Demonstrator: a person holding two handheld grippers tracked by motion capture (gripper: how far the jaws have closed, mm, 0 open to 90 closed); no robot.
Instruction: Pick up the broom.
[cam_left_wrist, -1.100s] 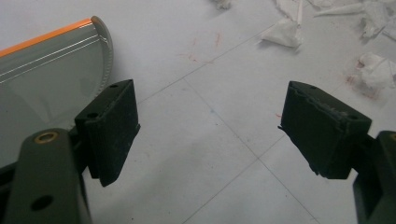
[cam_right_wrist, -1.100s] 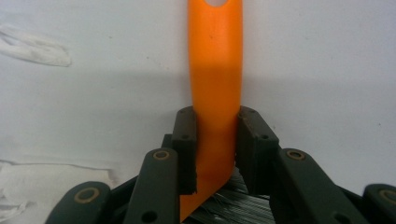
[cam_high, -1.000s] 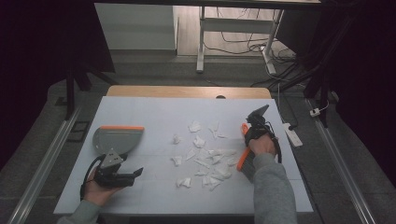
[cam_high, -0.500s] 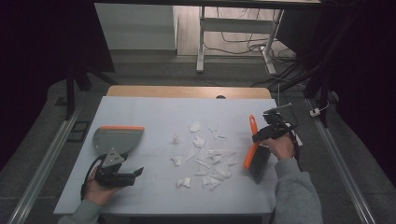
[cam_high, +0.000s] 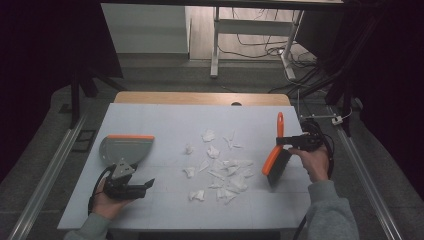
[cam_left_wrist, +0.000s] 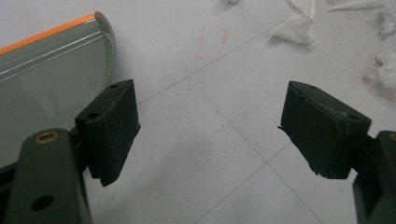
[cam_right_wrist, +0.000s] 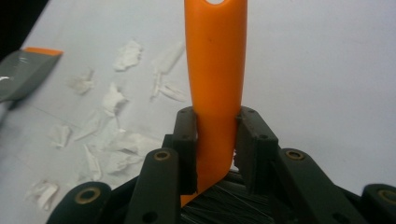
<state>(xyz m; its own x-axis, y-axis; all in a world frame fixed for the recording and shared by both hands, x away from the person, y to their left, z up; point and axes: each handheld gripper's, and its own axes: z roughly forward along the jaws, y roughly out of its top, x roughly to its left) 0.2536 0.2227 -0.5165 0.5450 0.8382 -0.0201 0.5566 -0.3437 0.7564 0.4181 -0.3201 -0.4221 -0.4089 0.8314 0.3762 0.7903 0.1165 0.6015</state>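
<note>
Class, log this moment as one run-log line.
right gripper: shut on brush | left gripper: open, beside dustpan | paper scraps: scattered on table

Right gripper view: brush (cam_right_wrist: 215, 79) handle tip cut off by top edge; bristles mostly hidden behind the fingers (cam_right_wrist: 186, 140). Left gripper view: dustpan (cam_left_wrist: 46, 79) cropped at left edge.

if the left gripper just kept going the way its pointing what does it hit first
Probably bare table between its open jaws at first. Further along that line lie the white paper scraps, so those likely come first. The dustpan sits off to one side, though depth is hard to judge.
</note>
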